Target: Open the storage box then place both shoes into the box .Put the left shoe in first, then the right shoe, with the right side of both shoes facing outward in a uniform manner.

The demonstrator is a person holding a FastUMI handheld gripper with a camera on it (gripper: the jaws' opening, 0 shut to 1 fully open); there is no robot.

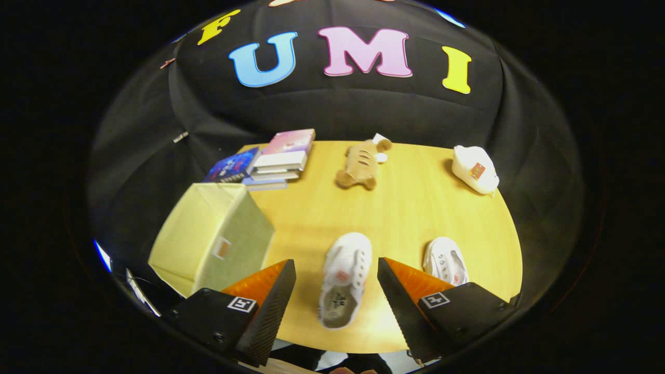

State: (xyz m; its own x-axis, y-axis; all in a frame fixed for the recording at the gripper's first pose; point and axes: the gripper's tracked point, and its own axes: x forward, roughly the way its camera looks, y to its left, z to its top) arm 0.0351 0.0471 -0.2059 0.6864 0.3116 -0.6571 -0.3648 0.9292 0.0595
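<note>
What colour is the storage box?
Pale yellow-green, lid closed, seen in the gripper view: storage box sits just beyond the open tool.

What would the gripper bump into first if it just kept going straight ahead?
Probably the white shoe lying between the open gripper's fingers. Depth is hard to judge, so it might pass above it toward the plush toy farther along the table.

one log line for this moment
tongs: open, empty | shoe: between fingers, untouched | second shoe: on table | box: closed
</note>
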